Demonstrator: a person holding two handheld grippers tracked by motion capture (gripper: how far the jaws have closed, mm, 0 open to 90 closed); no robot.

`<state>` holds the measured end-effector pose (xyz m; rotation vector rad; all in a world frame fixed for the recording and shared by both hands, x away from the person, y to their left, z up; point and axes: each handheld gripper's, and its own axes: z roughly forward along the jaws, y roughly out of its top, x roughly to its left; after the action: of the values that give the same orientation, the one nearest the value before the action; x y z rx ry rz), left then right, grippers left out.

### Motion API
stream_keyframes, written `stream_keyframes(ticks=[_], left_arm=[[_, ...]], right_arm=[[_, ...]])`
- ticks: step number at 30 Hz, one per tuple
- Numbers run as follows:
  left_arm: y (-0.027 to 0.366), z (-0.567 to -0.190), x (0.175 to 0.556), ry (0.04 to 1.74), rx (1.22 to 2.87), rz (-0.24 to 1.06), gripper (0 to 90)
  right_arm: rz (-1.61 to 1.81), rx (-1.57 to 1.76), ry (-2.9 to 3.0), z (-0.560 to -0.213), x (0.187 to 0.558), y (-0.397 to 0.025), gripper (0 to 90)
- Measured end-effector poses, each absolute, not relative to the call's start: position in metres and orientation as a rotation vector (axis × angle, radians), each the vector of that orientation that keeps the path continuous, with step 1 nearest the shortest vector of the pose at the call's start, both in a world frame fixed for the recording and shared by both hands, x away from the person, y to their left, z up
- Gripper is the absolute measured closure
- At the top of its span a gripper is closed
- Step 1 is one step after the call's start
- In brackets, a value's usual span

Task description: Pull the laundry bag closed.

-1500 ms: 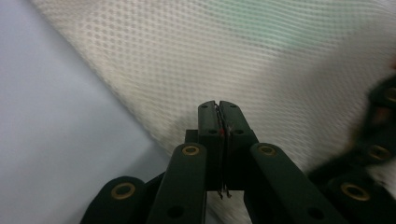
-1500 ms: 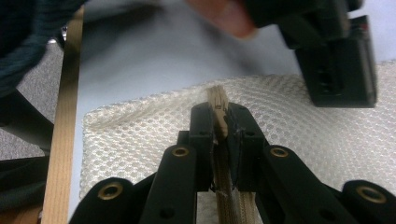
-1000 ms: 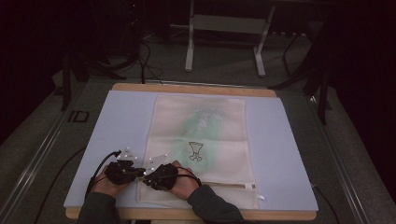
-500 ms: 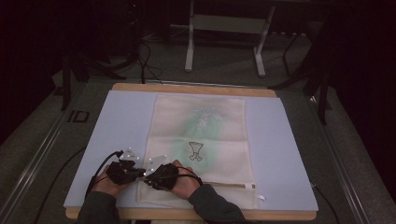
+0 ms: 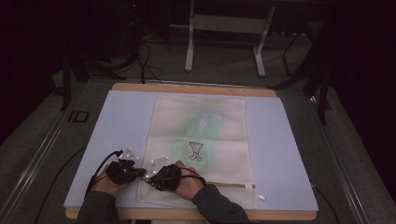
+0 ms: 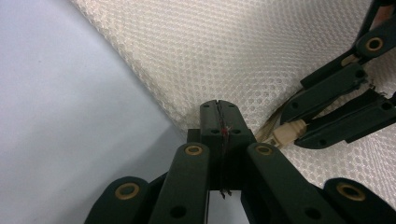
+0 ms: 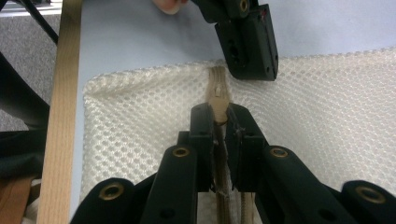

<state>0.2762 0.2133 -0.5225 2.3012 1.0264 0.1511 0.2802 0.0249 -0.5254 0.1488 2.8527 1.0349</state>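
Down at the near left of the table (image 5: 121,121), the left gripper (image 5: 135,172) sat with its jaws pressed together on the edge of the mesh laundry bag (image 5: 205,135), right at the bag's near left corner. Just beside it to the right, the right gripper (image 5: 152,179) was clamped on the cream zipper pull (image 7: 218,100) at the end of the zip. The bag lay flat across the table's middle.

Jaws clamped on zipper pull (image 7: 217,103)
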Motion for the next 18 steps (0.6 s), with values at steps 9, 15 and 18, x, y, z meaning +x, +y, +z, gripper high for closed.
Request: stream_keyframes(ticks=[9, 15, 18], left_arm=[[0.214, -0.523, 0.277, 1.03, 2.289, 0.137, 89.7], [0.215, -0.523, 0.277, 1.032, 2.28, 0.133, 89.7], [0.215, -0.524, 0.277, 1.032, 2.279, 0.132, 89.7]], right_arm=[[1.013, 0.122, 2.851, -0.523, 0.278, 0.018, 82.1], [1.005, 0.122, 2.849, -0.522, 0.276, 0.013, 82.1], [1.007, 0.119, 2.847, -0.522, 0.276, 0.012, 82.1]])
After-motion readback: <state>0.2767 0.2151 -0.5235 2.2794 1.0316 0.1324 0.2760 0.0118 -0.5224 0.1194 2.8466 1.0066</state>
